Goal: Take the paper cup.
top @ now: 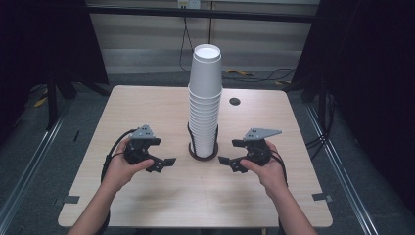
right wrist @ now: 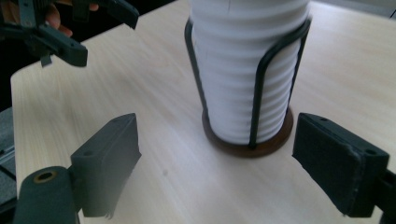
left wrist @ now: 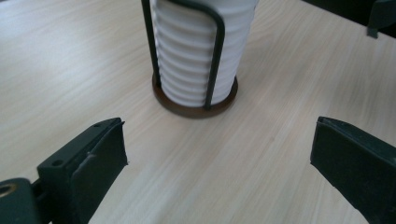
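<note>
Cup stack (top: pixel 204 105) stands between both tongs; tabletop (top: pixel 147 105) around open.

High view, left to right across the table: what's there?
Left gripper → stack of white paper cups in its wire holder → right gripper, all on the table.
</note>
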The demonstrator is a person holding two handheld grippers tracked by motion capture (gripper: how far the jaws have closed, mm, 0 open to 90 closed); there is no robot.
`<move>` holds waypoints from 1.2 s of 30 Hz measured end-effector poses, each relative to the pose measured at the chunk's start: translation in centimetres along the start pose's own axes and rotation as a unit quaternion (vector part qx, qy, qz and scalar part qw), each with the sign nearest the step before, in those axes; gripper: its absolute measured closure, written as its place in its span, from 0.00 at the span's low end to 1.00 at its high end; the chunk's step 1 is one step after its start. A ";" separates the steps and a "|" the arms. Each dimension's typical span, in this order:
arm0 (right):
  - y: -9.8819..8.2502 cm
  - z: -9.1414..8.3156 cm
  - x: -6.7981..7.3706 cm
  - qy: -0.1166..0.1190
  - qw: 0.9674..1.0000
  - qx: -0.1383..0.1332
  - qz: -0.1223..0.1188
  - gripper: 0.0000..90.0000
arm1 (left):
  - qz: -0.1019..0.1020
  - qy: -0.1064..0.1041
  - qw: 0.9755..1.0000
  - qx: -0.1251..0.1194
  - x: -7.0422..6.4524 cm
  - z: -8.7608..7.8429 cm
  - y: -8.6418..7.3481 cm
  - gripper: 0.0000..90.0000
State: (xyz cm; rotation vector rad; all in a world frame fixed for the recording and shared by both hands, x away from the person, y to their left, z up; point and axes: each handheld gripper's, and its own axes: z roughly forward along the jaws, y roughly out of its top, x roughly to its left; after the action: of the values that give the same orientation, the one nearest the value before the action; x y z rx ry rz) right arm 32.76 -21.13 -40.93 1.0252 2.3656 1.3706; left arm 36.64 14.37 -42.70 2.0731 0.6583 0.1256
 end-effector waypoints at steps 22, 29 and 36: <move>11.4 -1.9 -0.6 -0.039 0.998 -0.041 -0.015 0.17 | 0.017 -0.013 0.998 -0.062 0.9 -3.9 14.9 0.04; 12.9 -1.7 -0.4 -0.045 0.998 -0.048 -0.019 0.18 | 0.042 -0.010 0.997 -0.062 0.1 -3.5 18.2 0.04; 13.7 -0.4 -0.3 -0.037 0.998 -0.052 -0.020 0.21 | 0.045 -0.010 0.997 -0.056 -0.2 -2.6 19.6 0.03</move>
State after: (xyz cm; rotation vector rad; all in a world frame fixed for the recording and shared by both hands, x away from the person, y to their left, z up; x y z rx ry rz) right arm 39.04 -17.17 -29.39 0.9767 2.2238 1.4009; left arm 43.54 7.83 -25.38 1.9941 0.5337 0.1894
